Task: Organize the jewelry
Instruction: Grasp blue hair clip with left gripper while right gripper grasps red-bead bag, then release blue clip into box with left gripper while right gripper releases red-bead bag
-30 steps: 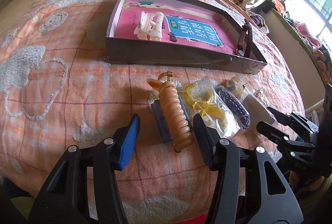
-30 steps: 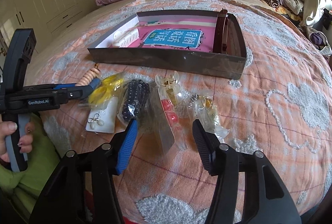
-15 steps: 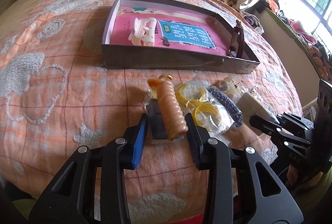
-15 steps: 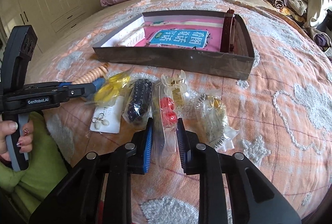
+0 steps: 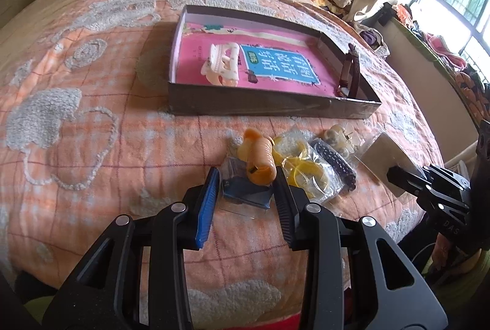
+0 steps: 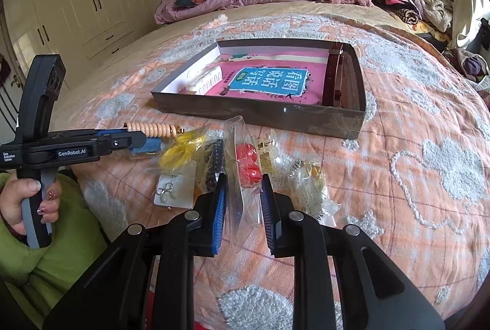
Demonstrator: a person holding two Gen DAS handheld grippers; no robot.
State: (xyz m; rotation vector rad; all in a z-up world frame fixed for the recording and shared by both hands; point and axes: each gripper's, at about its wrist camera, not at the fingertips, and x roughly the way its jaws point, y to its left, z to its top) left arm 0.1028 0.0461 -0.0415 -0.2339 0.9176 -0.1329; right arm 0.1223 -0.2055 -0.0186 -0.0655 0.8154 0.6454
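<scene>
From the left wrist, our left tongs (image 5: 246, 190) have just closed and now pinch the coil tie (image 5: 264, 160) with its blue card, in front of the box (image 5: 269, 108) on the bed.

From the right wrist, our right tongs (image 6: 243, 192) have just closed on the bag (image 6: 245, 177) of red beads and are raising it in front of the box (image 6: 260, 112). Both pieces seem ready to go in.

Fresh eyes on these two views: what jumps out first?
The dark tray mid-bed with its pink book dominates. In front of it, the right gripper holds a clear packet with red beads, while the left gripper is shut on the peach spiral hair tie's card.
</scene>
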